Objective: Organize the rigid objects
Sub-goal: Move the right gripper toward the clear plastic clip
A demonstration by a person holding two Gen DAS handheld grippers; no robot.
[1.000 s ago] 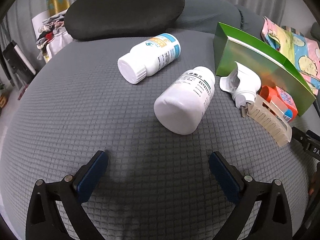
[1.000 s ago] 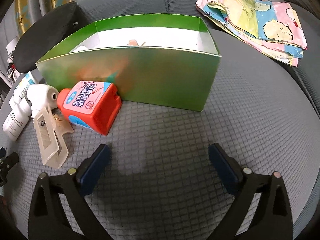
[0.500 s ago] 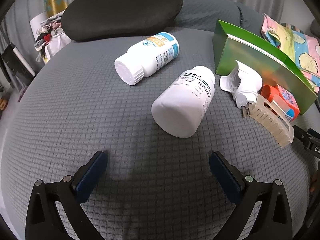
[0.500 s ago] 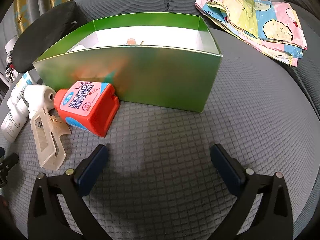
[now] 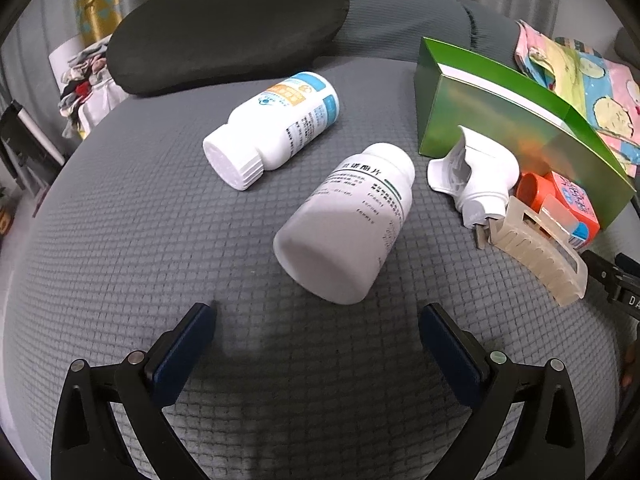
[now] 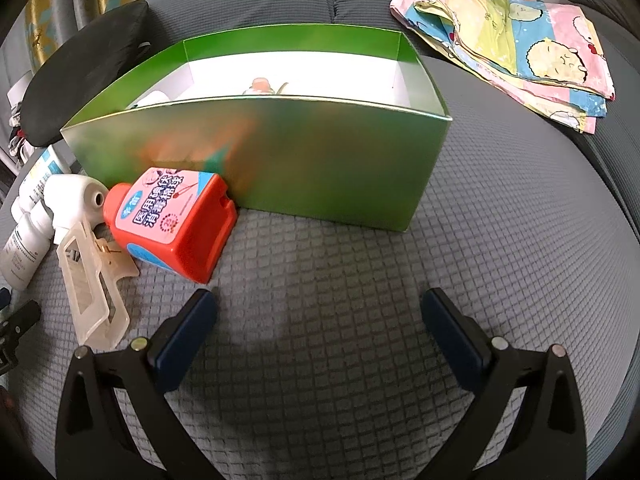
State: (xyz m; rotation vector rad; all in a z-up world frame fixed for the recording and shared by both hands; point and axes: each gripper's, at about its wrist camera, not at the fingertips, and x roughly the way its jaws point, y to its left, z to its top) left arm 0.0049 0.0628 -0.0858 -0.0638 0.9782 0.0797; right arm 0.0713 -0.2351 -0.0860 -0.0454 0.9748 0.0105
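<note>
Two white pill bottles lie on the grey cushion: a plain one [image 5: 348, 224] just ahead of my open, empty left gripper [image 5: 318, 320], and a blue-labelled one [image 5: 276, 128] farther back. A white spray head [image 5: 476, 176], a clear hair claw [image 5: 540, 252] and an orange bottle [image 6: 176, 220] lie by the green box [image 6: 320, 168]. The box is open on top and holds a few items, mostly hidden. My right gripper [image 6: 320, 308] is open and empty, in front of the box, with the orange bottle ahead on the left.
A black cushion [image 5: 228, 20] lies at the back of the seat. A folded patterned cloth [image 6: 516, 36] lies right of the box. Bare grey cushion lies in front of and right of the box. The sofa edge drops off at the left.
My left gripper has moved a little forward toward the plain bottle. My right gripper has edged forward toward the box and the orange bottle. No object has moved.
</note>
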